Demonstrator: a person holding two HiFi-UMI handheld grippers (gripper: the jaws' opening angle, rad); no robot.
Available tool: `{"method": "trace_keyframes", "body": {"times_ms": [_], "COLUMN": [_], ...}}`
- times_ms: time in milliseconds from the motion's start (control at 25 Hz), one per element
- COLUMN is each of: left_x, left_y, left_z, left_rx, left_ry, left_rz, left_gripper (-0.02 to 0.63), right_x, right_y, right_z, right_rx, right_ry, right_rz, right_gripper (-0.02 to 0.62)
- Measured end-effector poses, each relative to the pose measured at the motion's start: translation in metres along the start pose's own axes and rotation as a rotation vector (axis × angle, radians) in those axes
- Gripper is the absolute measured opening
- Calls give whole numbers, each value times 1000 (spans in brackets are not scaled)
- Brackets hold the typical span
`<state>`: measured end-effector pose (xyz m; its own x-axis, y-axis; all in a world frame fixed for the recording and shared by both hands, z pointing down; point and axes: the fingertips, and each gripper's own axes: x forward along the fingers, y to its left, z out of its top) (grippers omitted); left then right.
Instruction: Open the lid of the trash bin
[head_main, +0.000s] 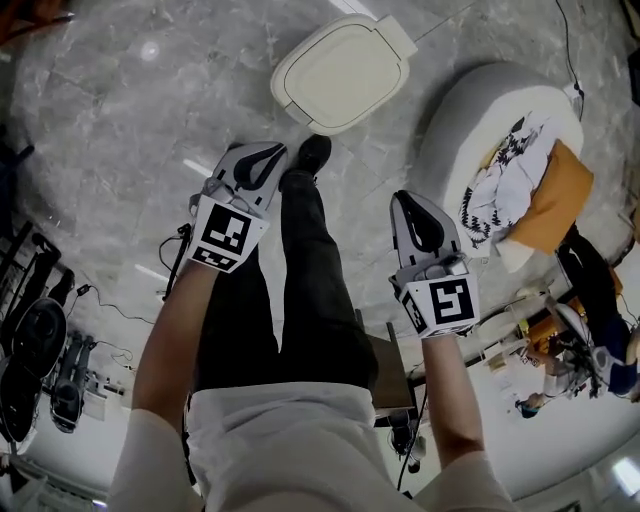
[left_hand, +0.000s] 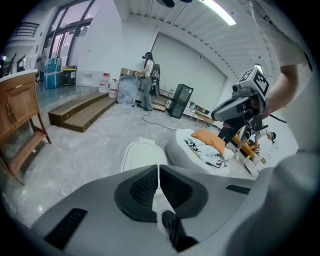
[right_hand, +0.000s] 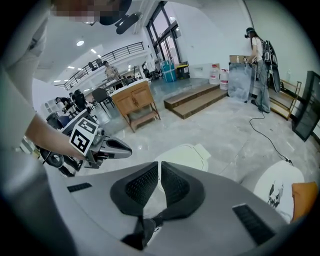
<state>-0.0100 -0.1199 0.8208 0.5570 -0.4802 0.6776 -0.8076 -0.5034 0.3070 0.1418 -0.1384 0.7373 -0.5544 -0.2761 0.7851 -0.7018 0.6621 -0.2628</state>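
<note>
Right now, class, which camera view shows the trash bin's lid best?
The head view: the lid shows whole from above, closed. In the left gripper view the lid and in the right gripper view the lid appear slanted, with the near part hidden behind the jaws.

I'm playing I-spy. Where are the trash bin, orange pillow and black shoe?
trash bin (head_main: 343, 72), head view, middle of its lid.
orange pillow (head_main: 553, 195), head view, its middle.
black shoe (head_main: 312, 153), head view, its top.
</note>
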Motion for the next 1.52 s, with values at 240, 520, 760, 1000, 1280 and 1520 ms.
{"method": "trace_keyframes", "body": {"times_ms": [240,520,760,1000,1280,1520], "left_x": [28,53,70,85,110,124], "left_y": [0,2,6,11,16,19], "left_z": [-26,-55,-75,-92,-102,-114], "left_rx": [0,13,35,52,64,63], "left_ry": [38,75,130,172,211,253], "left_rz": [9,43,53,55,64,62], "left_gripper": [25,25,26,26,28,57], "right_x": [19,42,56,68,75,77], "right_y": [-3,-2,-6,-11,-16,-17], "right_z": [-23,-43,-55,-61,-73,-77], "right_rx": [0,17,32,52,68,76], "right_ry": [35,43,42,34,45,48], "right_rz": [25,52,56,55,57,63], "right_gripper": [35,35,35,35,35,35]}}
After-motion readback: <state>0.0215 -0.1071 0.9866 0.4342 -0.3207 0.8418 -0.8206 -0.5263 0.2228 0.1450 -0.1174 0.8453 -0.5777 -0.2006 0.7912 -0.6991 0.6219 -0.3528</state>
